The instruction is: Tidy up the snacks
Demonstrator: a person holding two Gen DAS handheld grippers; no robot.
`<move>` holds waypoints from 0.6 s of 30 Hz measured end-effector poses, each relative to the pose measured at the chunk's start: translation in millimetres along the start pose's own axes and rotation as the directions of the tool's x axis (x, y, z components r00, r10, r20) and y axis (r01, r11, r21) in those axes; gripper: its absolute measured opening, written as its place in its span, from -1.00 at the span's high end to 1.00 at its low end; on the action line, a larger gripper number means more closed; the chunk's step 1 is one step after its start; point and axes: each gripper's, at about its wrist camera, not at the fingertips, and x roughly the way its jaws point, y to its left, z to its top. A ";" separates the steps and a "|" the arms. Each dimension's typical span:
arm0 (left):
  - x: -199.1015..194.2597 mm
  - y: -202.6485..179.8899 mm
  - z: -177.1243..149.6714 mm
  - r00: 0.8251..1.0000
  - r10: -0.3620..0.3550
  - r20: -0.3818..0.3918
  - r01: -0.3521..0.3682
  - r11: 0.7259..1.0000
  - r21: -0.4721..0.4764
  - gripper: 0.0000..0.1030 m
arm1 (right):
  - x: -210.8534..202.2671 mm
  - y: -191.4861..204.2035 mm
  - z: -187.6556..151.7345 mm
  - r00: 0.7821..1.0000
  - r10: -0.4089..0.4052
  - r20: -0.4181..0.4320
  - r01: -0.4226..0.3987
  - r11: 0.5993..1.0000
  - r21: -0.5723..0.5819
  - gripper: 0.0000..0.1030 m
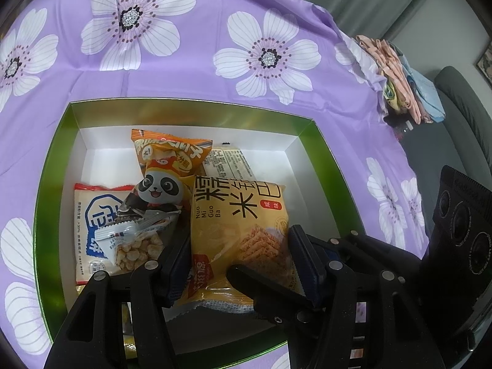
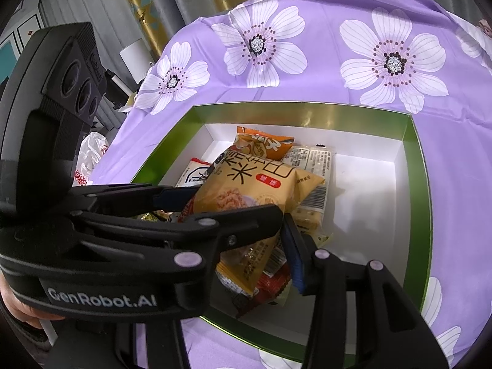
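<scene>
A green box (image 1: 49, 184) with a white inside holds several snack packets. My left gripper (image 1: 240, 261) reaches into it, shut on the sides of a yellow rice-cracker packet (image 1: 236, 215). In the right wrist view, the left gripper (image 2: 236, 200) crosses from the left with the yellow packet (image 2: 264, 181) in its pads. My right gripper (image 2: 246, 264) hangs over the packet's lower end. Its right pad lies beside the packet's edge and its left finger is hidden. One of its fingers (image 1: 264, 286) crosses the packet's lower corner.
In the box lie an orange panda packet (image 1: 172, 160), a white-and-blue packet (image 1: 92, 215), a clear bag of puffed balls (image 1: 135, 249), a pale bar wrapper (image 1: 227, 163) and a red packet (image 2: 270, 283). A purple flowered cloth (image 1: 184, 77) covers the table. Folded cloths (image 1: 406, 86) sit at its far right edge.
</scene>
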 end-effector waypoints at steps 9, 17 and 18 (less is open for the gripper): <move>0.8 1.0 0.8 1.000 0.006 -0.004 -0.006 1.000 0.005 -0.18 | 0.3 -0.3 0.1 1.000 -0.002 -0.005 0.002 1.000 0.000 0.08; 0.7 0.7 0.9 1.000 0.007 -0.005 -0.007 1.000 0.007 -0.18 | 0.2 -0.4 0.4 1.000 -0.002 -0.005 0.002 1.000 0.000 0.08; 0.6 0.6 1.0 1.000 0.007 -0.006 -0.007 1.000 0.006 -0.18 | 0.1 -0.3 0.4 1.000 -0.002 -0.005 0.002 1.000 0.000 0.08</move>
